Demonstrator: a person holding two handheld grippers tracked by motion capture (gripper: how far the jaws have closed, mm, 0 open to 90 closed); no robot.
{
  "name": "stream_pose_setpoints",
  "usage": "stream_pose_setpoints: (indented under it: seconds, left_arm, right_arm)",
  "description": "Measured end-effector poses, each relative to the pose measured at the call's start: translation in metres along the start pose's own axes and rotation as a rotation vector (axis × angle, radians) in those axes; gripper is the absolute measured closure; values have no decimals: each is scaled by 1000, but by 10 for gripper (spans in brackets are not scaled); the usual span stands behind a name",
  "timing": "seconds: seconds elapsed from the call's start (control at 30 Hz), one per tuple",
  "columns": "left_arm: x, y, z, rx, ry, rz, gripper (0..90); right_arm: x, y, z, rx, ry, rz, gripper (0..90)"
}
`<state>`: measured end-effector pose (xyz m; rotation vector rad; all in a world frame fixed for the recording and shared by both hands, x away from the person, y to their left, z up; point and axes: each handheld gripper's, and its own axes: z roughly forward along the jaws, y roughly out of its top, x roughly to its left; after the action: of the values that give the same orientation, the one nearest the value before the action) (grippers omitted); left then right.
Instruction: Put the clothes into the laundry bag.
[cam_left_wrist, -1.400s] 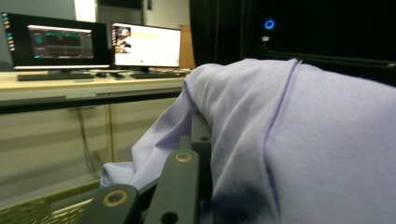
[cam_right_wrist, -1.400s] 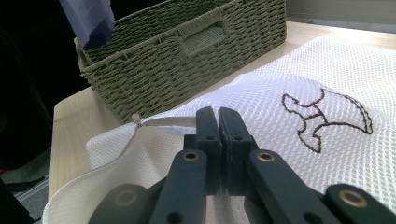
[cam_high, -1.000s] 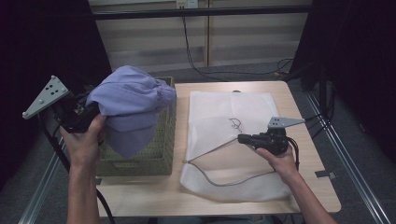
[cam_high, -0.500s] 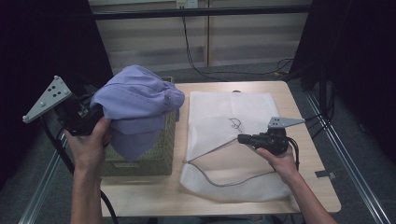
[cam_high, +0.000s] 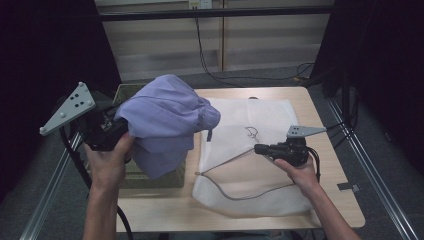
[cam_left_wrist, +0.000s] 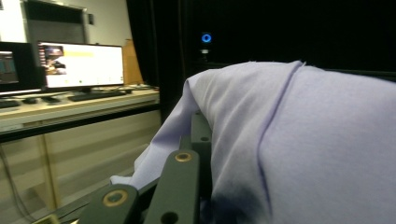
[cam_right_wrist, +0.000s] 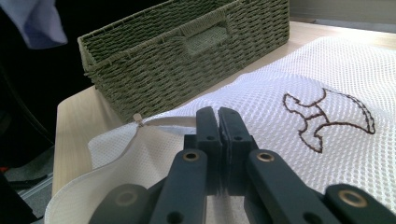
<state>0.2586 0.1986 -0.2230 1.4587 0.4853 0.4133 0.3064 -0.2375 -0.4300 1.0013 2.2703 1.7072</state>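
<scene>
While the wooden table (cam_high: 330, 200) carries everything, the work reads as getting a lavender garment into a white mesh laundry bag.

The laundry bag (cam_high: 260, 185) lies flat over the table's centre and right, its embroidered mark toward twelve o'clock and its zipped opening along the edge facing nine o'clock. The lavender garment (cam_high: 165, 120) hangs bunched in the air at about ten o'clock from the bag, above a green woven basket (cam_high: 172, 177) that sits just beside the bag's left edge.

The left gripper (cam_high: 117, 131) holds the garment up; cloth drapes over its jaws in the left gripper view, so they look pressed together on the fabric (cam_left_wrist: 299, 154), though the tips themselves are buried. The right gripper (cam_right_wrist: 218, 122) has its jaws pressed together on the upper layer of mesh beside the zipper, near the bag's middle.

To do this step well, the right gripper should probably lift that upper layer toward twelve o'clock and hold it taut, so the mouth gapes toward the basket. The left should then likely carry the garment low toward three o'clock and feed its hanging end in first. A bunched lump could catch on the zipper pull (cam_right_wrist: 137, 118), so a slow, trailing entry seems wiser than a drop. The pinch on the mesh should stay firm until most of the cloth is inside.
</scene>
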Motion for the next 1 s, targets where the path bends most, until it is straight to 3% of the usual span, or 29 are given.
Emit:
stream_pose_setpoints:
  seconds: [0.13,0.4,0.5,0.7,0.8,1.0]
  left_arm:
    - [-14,4,4,13,-27,33,834]
    - [-29,2,22,27,-110,10,834]
    - [-37,1,31,56,-134,48,833]
    - [-39,-6,53,84,-177,26,833]
    - [-44,-15,64,122,-206,34,833]
    - [-55,-23,80,143,-242,27,833]
  right_arm:
    - [-1,0,0,1,1,3,884]
    - [0,0,2,6,0,4,884]
    - [-1,-1,3,5,7,4,884]
    - [0,-1,4,8,5,3,884]
    - [0,0,3,3,6,1,884]
    - [1,0,4,10,6,8,884]
